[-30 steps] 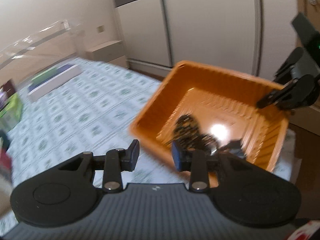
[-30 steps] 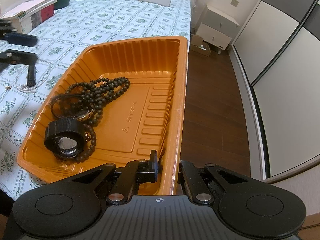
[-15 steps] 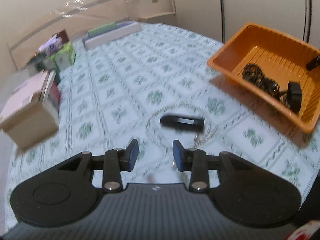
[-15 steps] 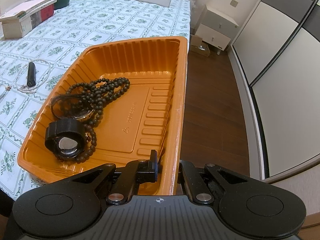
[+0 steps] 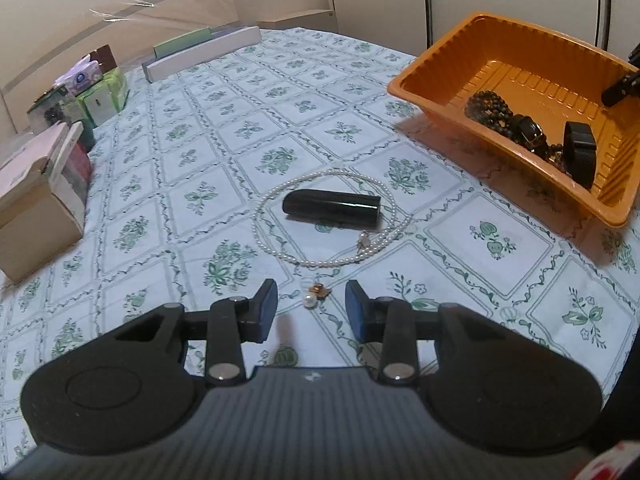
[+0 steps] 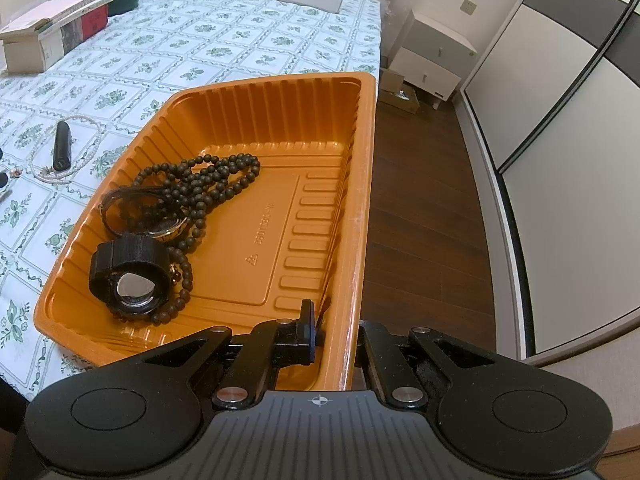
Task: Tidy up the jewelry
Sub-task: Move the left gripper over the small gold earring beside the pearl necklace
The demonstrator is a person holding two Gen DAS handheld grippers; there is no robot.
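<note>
Bedroom setting: wardrobe doors [image 6: 560,128] behind, wood floor beside a bed with a green floral cover [image 5: 208,148] serving as the work surface.

Boxes [image 5: 36,196] and tissue packs line its far edge.

Orange tray [image 6: 360,184] sits at the bed's corner. My right gripper [image 6: 334,332] has its fingers clamped shut on the tray's near wall, 1 finger inside, 1 outside, steadying it. Tray already holds a dark bead necklace [image 6: 208,184] and a black watch [image 6: 128,276], touching each other.

My left gripper [image 5: 311,312] hovers low over the cover, fingers part-open with nothing between them.

Black cylinder [image 5: 332,208] lies on its side inside the loop of a pearl necklace [image 5: 276,252], which is spread flat on the cover, well apart from the tray.

Just ahead of my left fingers: a small pearl earring [image 5: 314,294], gold-toned fitting, touching nothing else.

Handling call: earring looks tiny, light, hard, and the round pearl is likely slippery, so I'd pinch across the metal fitting, not the bead. Soft cover may let it sink or roll away when pressed. Pearl strand is limp; I'd take 1 bunched section and expect it to drag the cylinder.
</note>
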